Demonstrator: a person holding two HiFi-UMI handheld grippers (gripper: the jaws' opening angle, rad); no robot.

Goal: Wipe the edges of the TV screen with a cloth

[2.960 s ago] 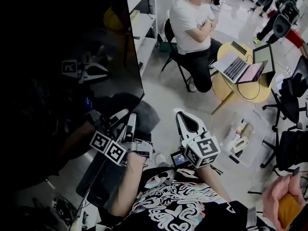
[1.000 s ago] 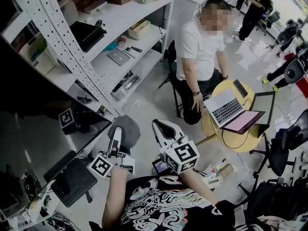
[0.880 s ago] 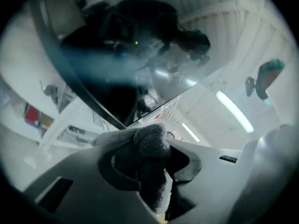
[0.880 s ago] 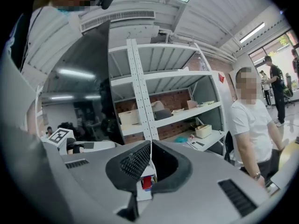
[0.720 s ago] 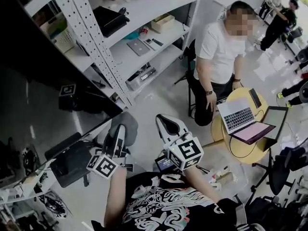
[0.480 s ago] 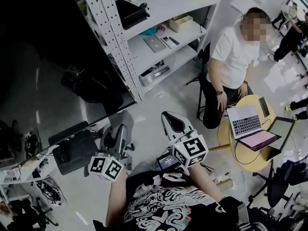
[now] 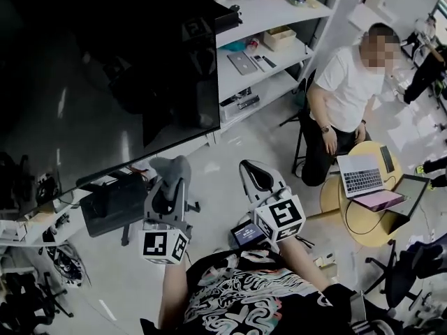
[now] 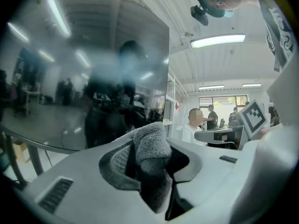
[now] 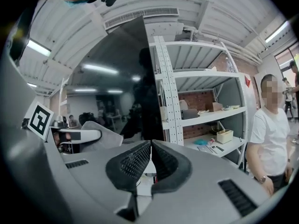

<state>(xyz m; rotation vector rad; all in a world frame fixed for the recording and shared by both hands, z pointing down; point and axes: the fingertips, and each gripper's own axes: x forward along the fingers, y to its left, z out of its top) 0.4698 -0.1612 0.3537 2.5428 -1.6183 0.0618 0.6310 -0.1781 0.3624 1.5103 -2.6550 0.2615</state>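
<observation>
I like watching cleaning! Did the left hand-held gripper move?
Yes. The left hand-held gripper with the cloth slid left from the lower right corner of the TV, along its bottom edge.

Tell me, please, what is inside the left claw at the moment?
A grey cloth is pinched inside the left claw, bunched over its tips. The cloth covers most of the inner pad faces, so whether anything else sits there cannot be seen.

Office-lab: metal shelving (image 7: 279, 54), laptop (image 7: 361, 181) table.
</observation>
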